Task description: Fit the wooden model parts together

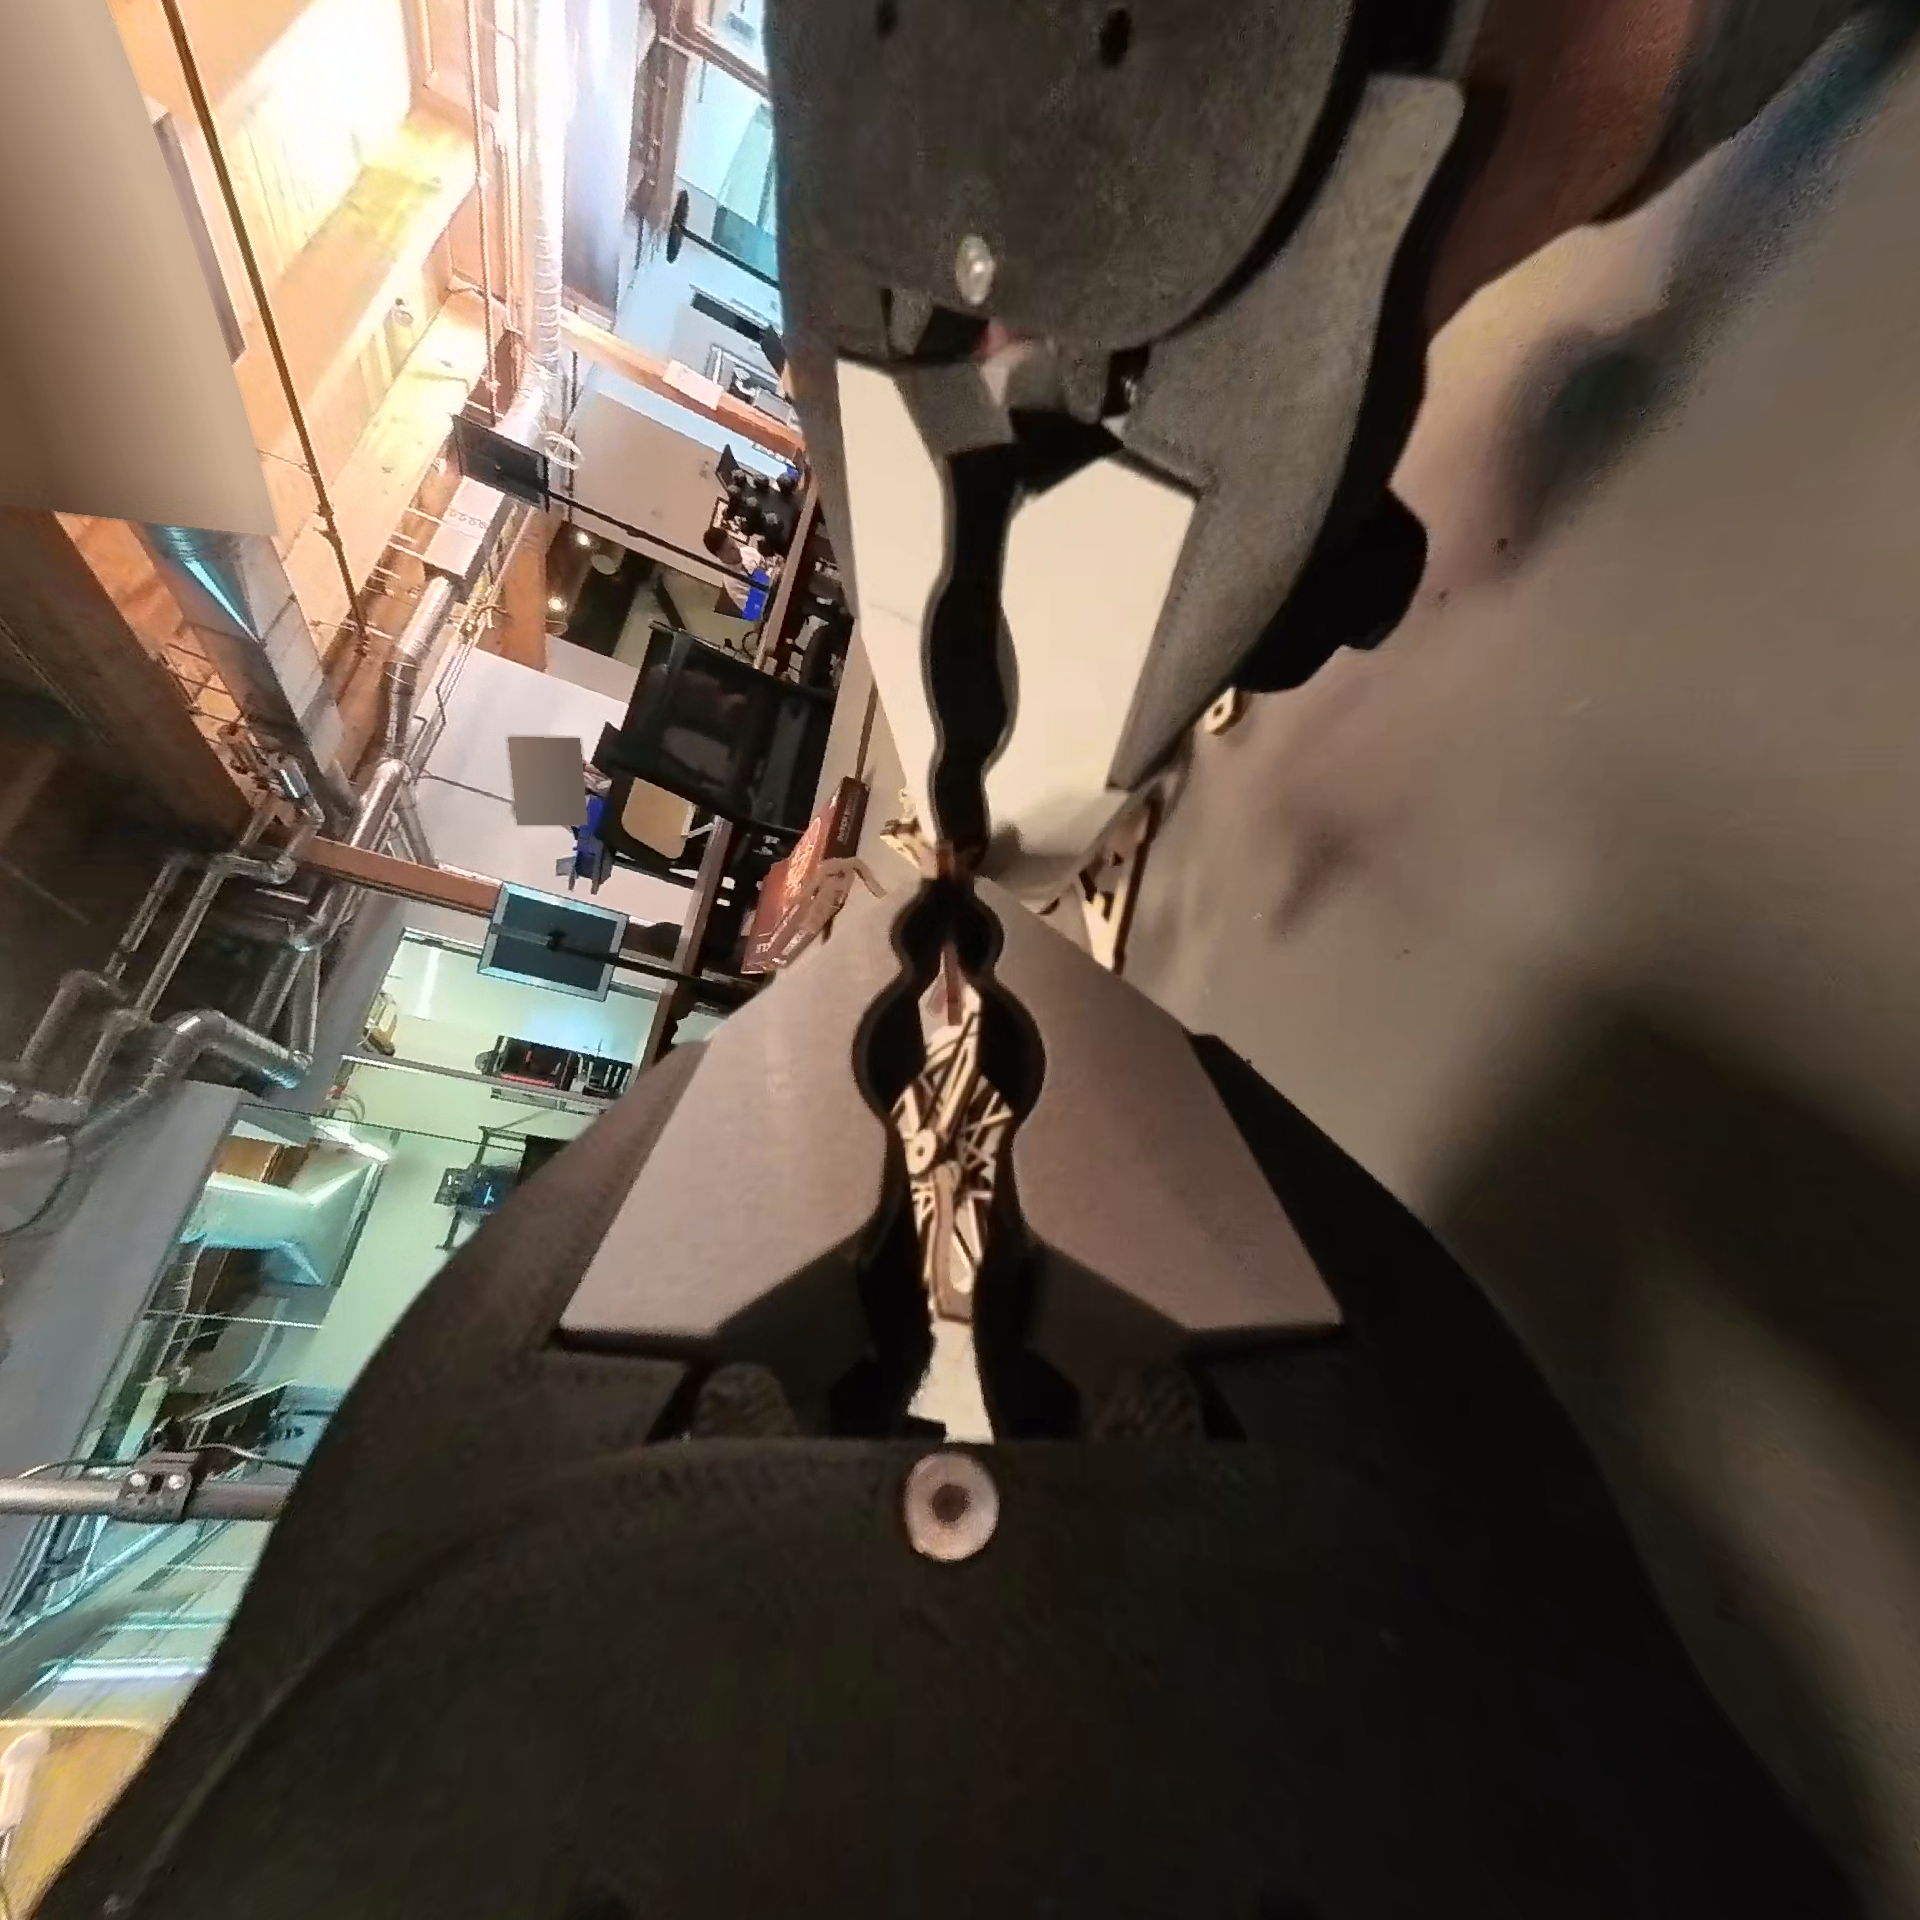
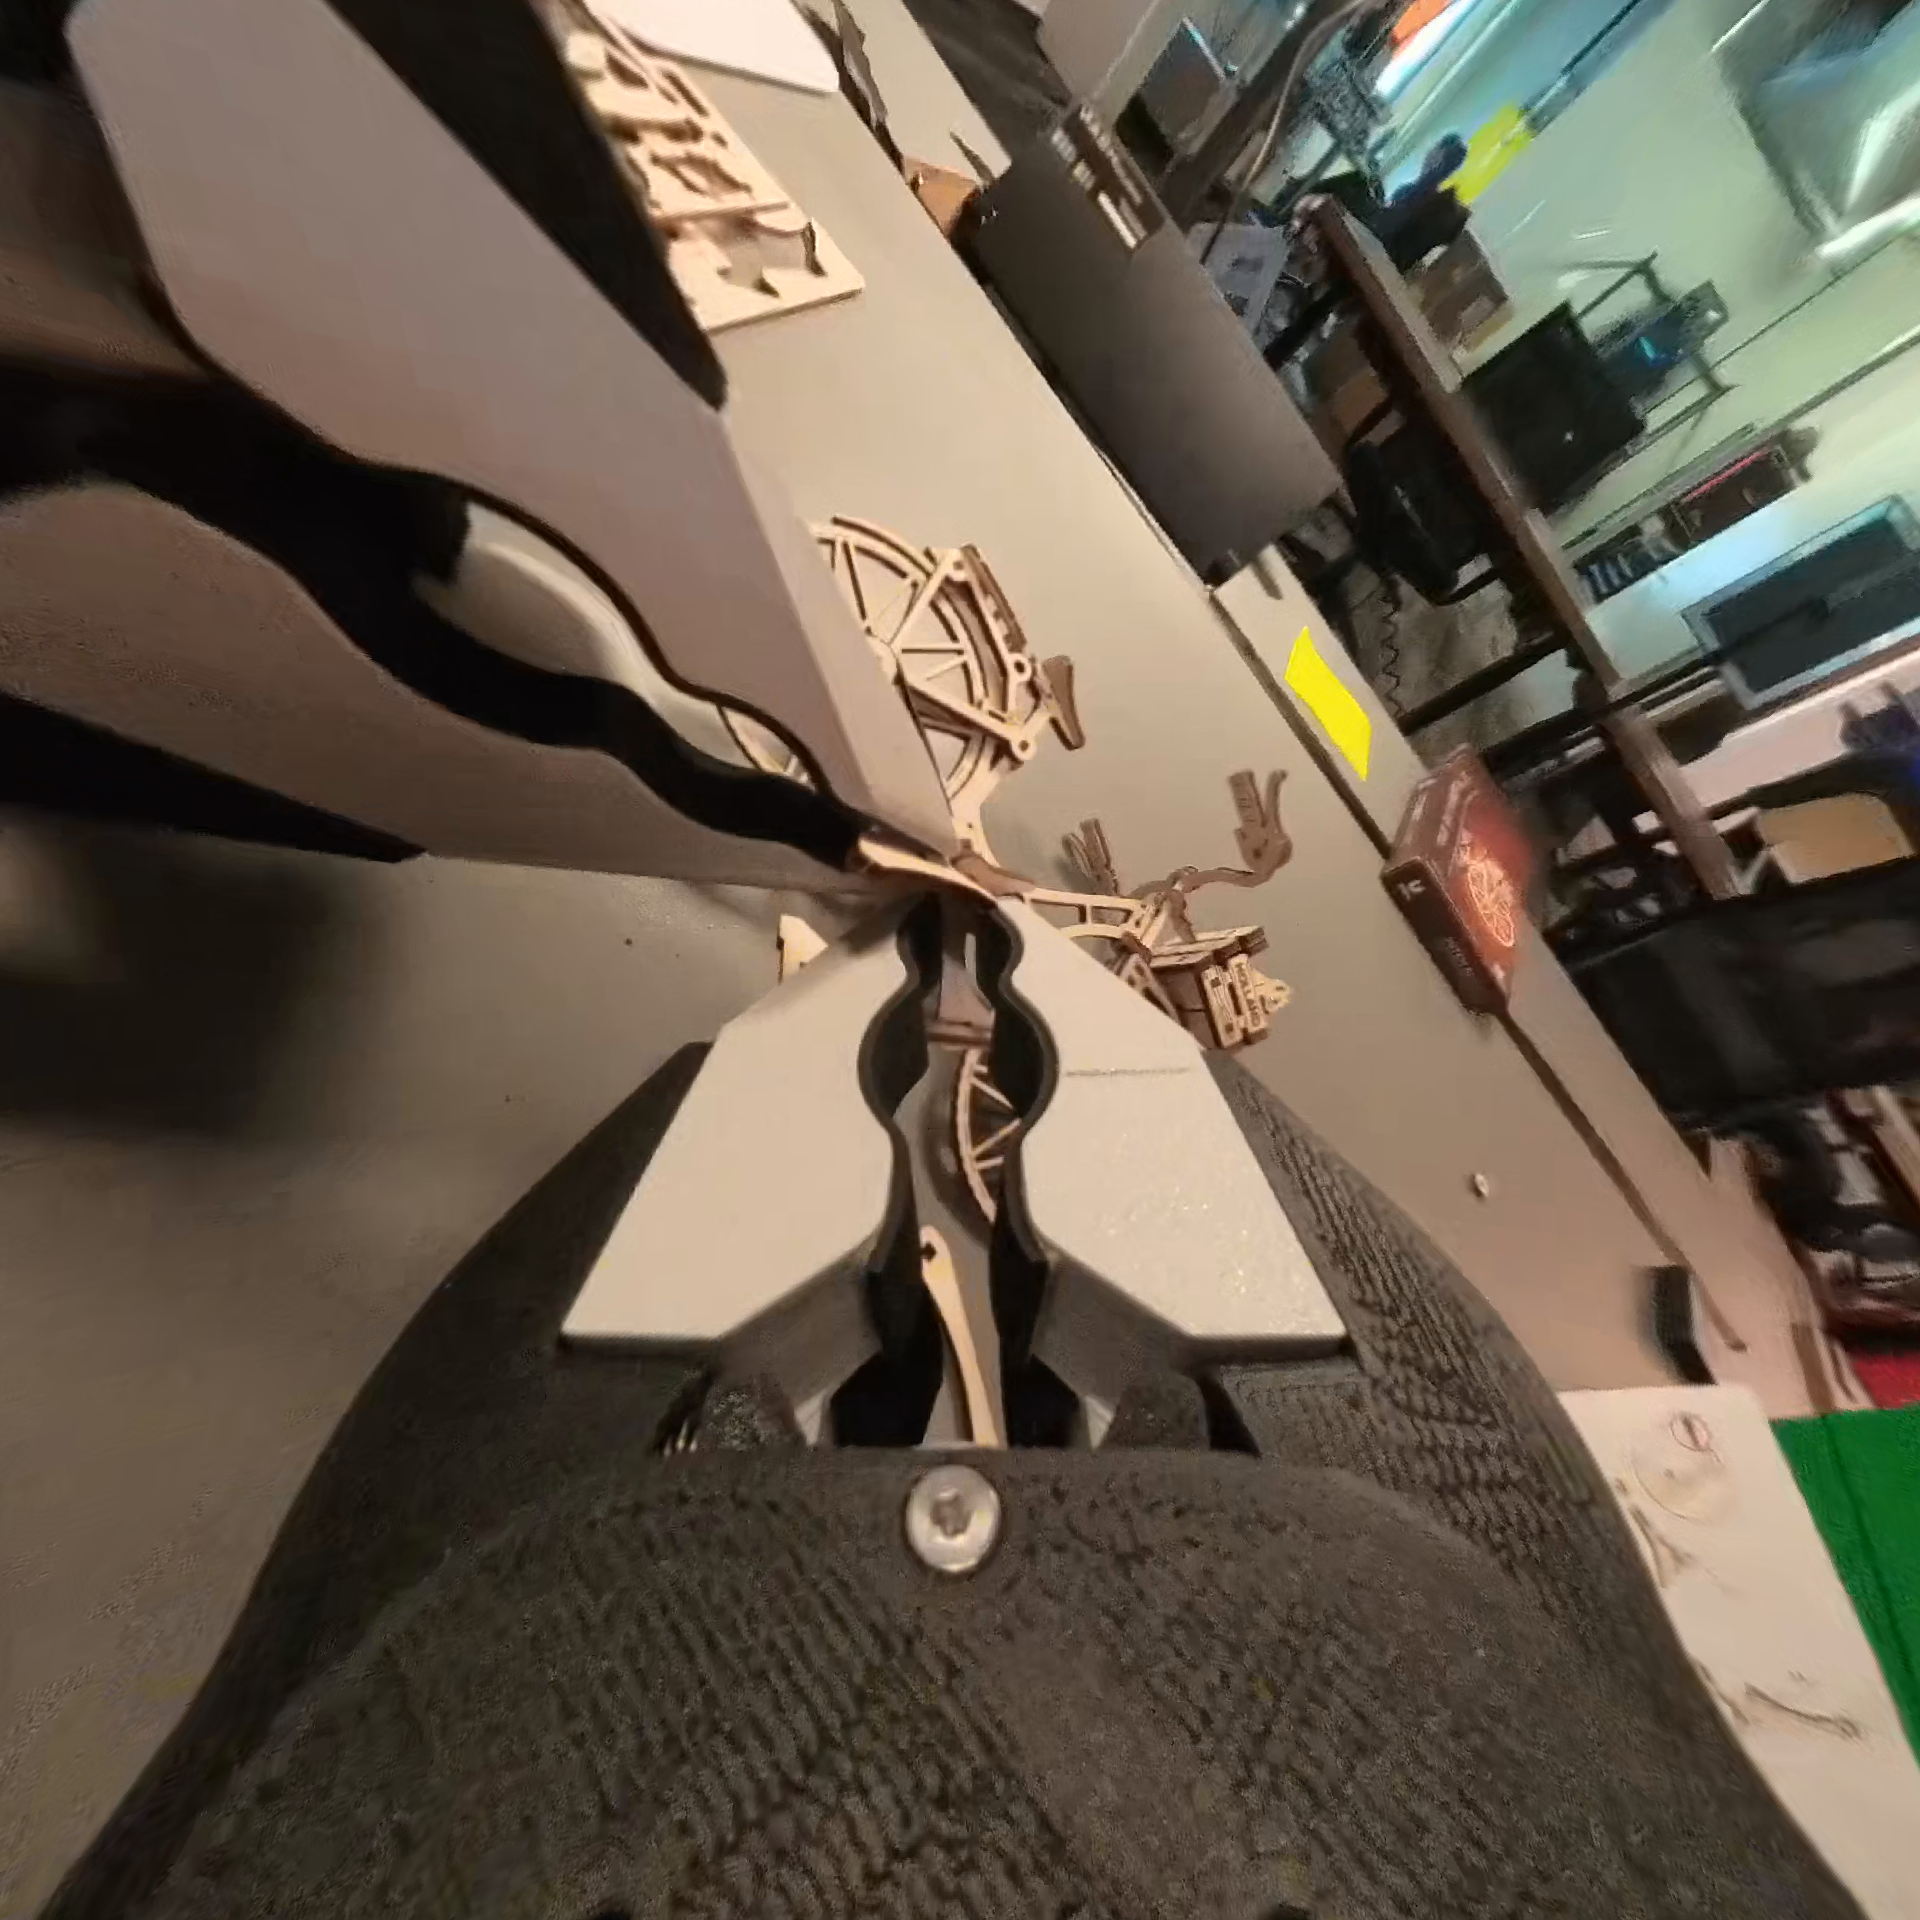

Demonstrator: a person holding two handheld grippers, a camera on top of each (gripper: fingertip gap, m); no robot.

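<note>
The grey table (image 2: 1091, 644) carries a wooden bicycle model (image 2: 935, 644) lying on its side, its long axis running from the big spoked wheel toward the handlebars near a dark box (image 2: 1460, 873). A cut-out wooden sheet (image 2: 727, 218) lies farther back. The right gripper (image 2: 951, 904) and left gripper (image 1: 951, 888) meet tip to tip above the model, each nearly closed on a thin wooden part (image 2: 914, 862) pinched between them.
</note>
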